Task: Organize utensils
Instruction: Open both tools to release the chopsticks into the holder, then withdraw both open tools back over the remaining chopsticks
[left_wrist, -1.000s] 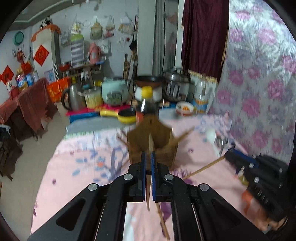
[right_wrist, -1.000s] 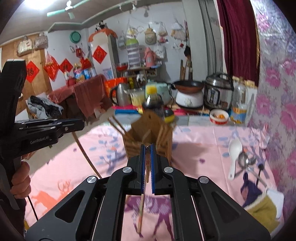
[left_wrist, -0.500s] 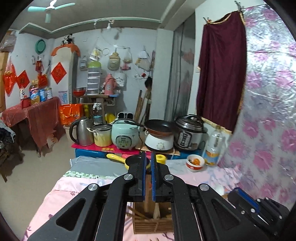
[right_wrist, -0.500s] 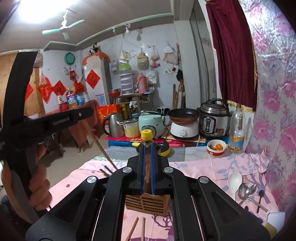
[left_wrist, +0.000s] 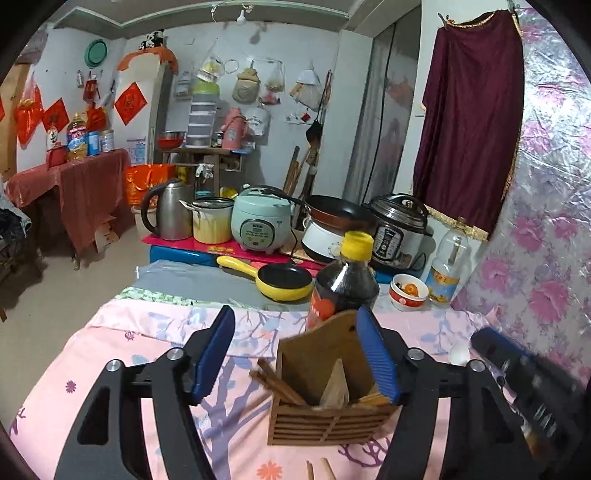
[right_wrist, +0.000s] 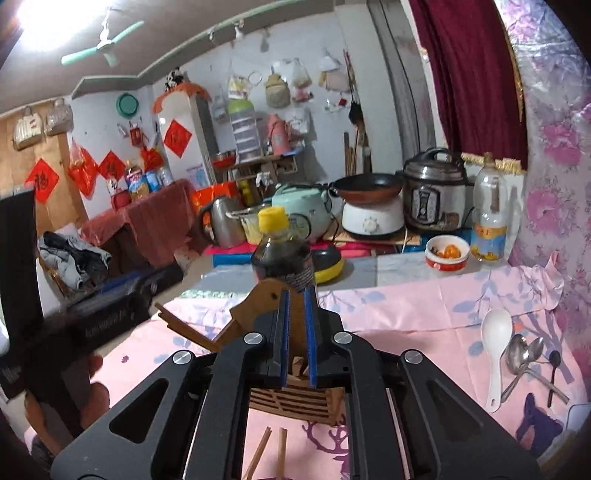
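My left gripper (left_wrist: 295, 356) is opening wide, empty, before the wooden holder (left_wrist: 325, 398) on the pink cloth (left_wrist: 110, 350). My right gripper (right_wrist: 295, 332) is opening slightly, gripping nothing; chopsticks (left_wrist: 277, 384) are standing in the holder.

Ahead of me: pale wall (left_wrist: 280, 48) hung with bags, red paper squares (right_wrist: 177, 137) on white cupboard (left_wrist: 147, 107). Dark red curtain (left_wrist: 469, 122) at right, floral foil sheet (left_wrist: 554, 236) beside it. Green ceiling fan (right_wrist: 105, 40) near bright lamp. Side table under red cloth (left_wrist: 74, 177) at left, beige floor (left_wrist: 62, 288) below
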